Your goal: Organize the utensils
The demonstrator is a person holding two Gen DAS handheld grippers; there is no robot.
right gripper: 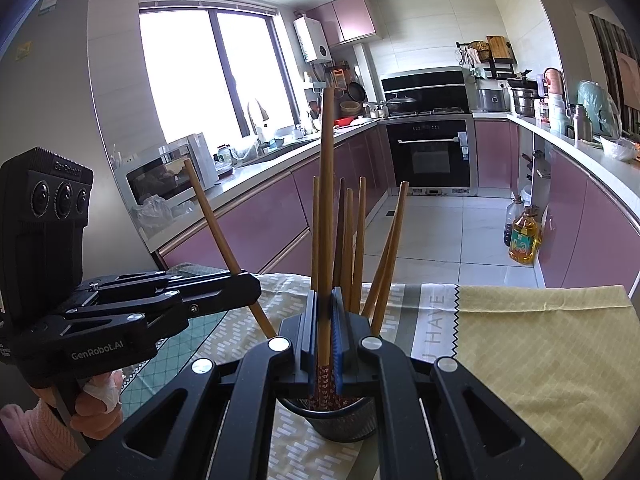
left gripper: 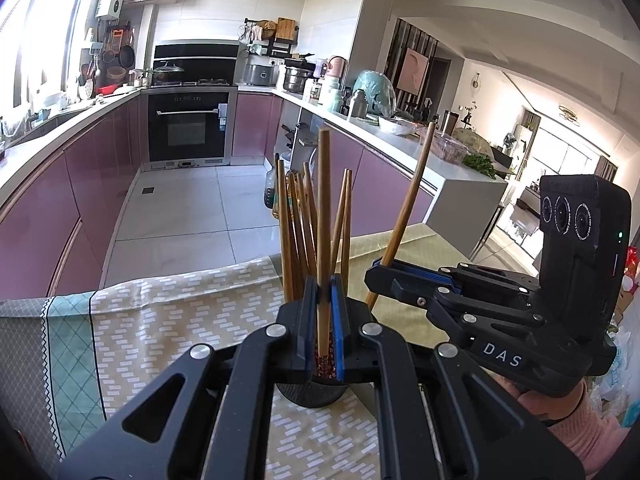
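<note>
A black mesh cup (left gripper: pixel 312 394) (right gripper: pixel 340 420) stands on the patterned tablecloth (left gripper: pixel 160 320) (right gripper: pixel 520 340), holding several brown chopsticks (left gripper: pixel 296 232) (right gripper: pixel 352 240) upright. My left gripper (left gripper: pixel 325 300) is shut on one upright chopstick (left gripper: pixel 324 220) whose red patterned lower end reaches into the cup. In the right wrist view the left gripper (right gripper: pixel 250 285) comes in from the left, and its chopstick (right gripper: pixel 216 224) leans left. My right gripper (right gripper: pixel 326 308) (left gripper: pixel 375 276) is shut on another chopstick (right gripper: pixel 327 200) (left gripper: pixel 408 208), its red end also at the cup's mouth.
The table's far edge drops to a tiled floor between pink kitchen cabinets. Oil bottles (right gripper: pixel 524 240) stand on the floor at the right. A hand in a pink sleeve (left gripper: pixel 580 420) (right gripper: pixel 96 408) holds each gripper close beside the cup.
</note>
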